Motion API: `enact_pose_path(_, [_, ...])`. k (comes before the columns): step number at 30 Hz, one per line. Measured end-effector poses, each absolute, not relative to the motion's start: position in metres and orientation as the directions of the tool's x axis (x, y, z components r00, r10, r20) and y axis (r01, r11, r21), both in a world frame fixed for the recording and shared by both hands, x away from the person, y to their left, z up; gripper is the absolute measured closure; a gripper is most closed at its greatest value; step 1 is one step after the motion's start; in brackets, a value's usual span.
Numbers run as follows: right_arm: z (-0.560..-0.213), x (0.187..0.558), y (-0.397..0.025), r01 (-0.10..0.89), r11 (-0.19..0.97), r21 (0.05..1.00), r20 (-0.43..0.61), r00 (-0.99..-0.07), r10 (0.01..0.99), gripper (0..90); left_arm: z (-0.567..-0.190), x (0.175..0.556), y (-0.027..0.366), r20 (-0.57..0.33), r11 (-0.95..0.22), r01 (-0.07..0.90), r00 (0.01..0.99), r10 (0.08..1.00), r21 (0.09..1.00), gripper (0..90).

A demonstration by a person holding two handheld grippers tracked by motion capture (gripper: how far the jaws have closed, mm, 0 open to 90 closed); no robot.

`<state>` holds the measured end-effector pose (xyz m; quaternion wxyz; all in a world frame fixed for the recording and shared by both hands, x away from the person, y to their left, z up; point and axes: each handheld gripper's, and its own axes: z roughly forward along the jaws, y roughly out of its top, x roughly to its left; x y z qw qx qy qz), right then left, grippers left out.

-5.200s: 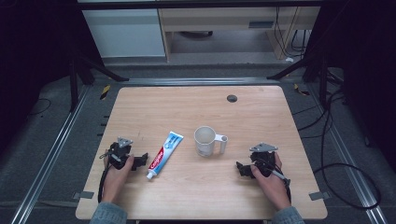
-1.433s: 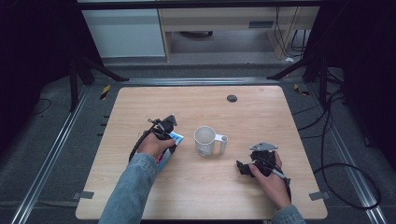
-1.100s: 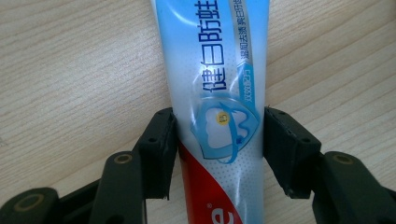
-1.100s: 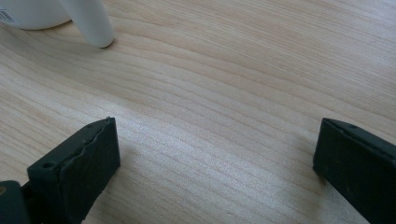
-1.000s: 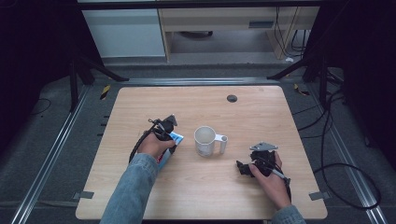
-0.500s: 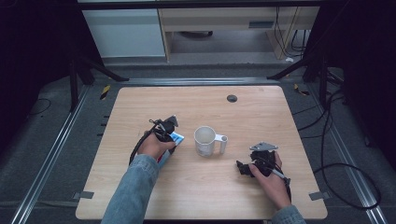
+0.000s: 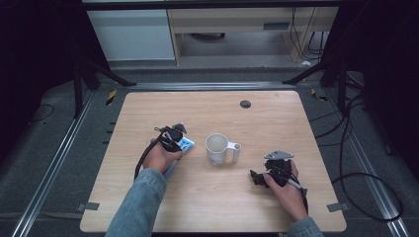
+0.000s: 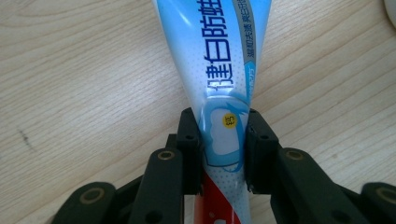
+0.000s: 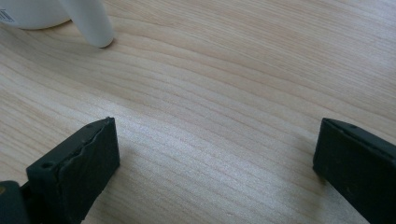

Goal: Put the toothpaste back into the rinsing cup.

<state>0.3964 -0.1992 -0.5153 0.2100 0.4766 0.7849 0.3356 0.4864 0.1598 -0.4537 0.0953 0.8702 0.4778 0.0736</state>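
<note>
- Pinching the tube [image 8: 219,70], your left gripper [image 8: 223,149] has it clamped (blue end toward the mug [image 7: 216,148]).
- Your right gripper [image 9: 215,154] gapes wide over the table [image 9: 224,93].

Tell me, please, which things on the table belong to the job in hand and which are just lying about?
In the job:
toothpaste tube, clamped in the left hand-held gripper
white mug, beside the tube

Lying about:
small dark disc near the table's far edge
</note>
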Motion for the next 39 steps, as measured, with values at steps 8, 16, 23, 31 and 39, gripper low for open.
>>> enact_pose_path(8, [-0.515,0.396,-0.199,0.611,0.315,0.726,-0.004,-0.454,0.891,0.6,-0.434,0.482,0.172,0.03,-0.51,0.81,0.525,0.851,0.288,72.1])
enact_pose_path(16, [-0.515,0.396,-0.199,0.612,0.314,0.726,-0.003,-0.453,0.891,0.6,-0.412,0.477,0.18,0.031,-0.501,0.799,0.521,0.853,0.333,72.4])
enact_pose_path(23, [-0.515,0.396,-0.199,0.612,0.315,0.726,-0.004,-0.454,0.891,0.6,-0.392,0.473,0.184,0.033,-0.492,0.787,0.519,0.854,0.373,72.5])
enact_pose_path(31, [-0.515,0.396,-0.199,0.612,0.313,0.727,-0.003,-0.453,0.892,0.6,-0.374,0.47,0.184,0.037,-0.481,0.768,0.515,0.856,0.423,72.4])
enact_pose_path(39, [-0.515,0.396,-0.199,0.612,0.313,0.726,-0.003,-0.453,0.892,0.6,-0.367,0.466,0.185,0.021,-0.479,0.746,0.531,0.847,0.463,72.4])
